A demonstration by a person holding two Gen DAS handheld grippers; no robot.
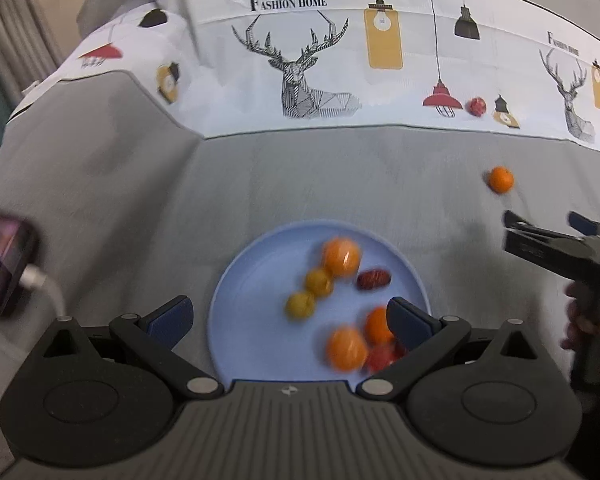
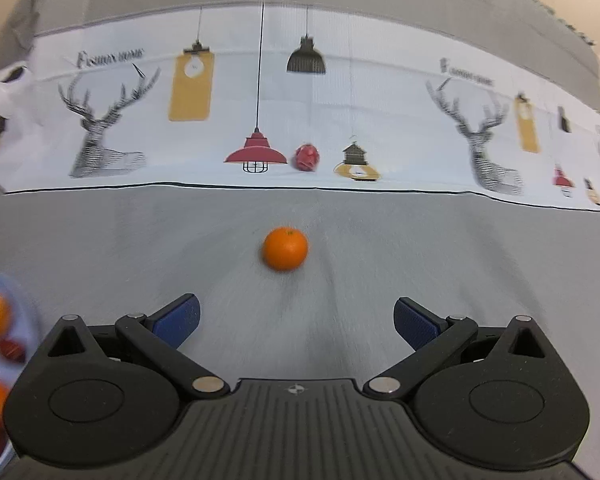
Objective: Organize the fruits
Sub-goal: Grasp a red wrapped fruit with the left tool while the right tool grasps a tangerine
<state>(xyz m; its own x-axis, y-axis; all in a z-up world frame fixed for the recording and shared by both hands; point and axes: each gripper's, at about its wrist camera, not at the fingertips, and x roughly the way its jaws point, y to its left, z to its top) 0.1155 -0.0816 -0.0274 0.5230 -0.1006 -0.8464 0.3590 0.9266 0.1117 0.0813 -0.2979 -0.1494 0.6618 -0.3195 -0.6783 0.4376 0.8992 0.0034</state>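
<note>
A light blue plate (image 1: 252, 280) lies on the grey cloth and holds several fruits: oranges (image 1: 341, 257), two small yellow fruits (image 1: 318, 281), a dark red date (image 1: 374, 279) and a red fruit (image 1: 381, 357). My left gripper (image 1: 290, 318) hangs open over the plate's near side, nothing between its fingers. A lone orange (image 2: 285, 248) rests on the cloth straight ahead of my right gripper (image 2: 296, 320), which is open and short of it. A small red fruit (image 2: 307, 157) lies farther back on the printed band. The plate's edge (image 2: 22, 300) shows at the far left of the right wrist view.
A phone (image 1: 0, 264) with a white cable lies at the left. The right gripper (image 1: 548, 240) and a hand holding it enter the left wrist view from the right. The lone orange (image 1: 500, 179) and red fruit (image 1: 477, 106) lie beyond it. The cloth carries deer and lamp prints.
</note>
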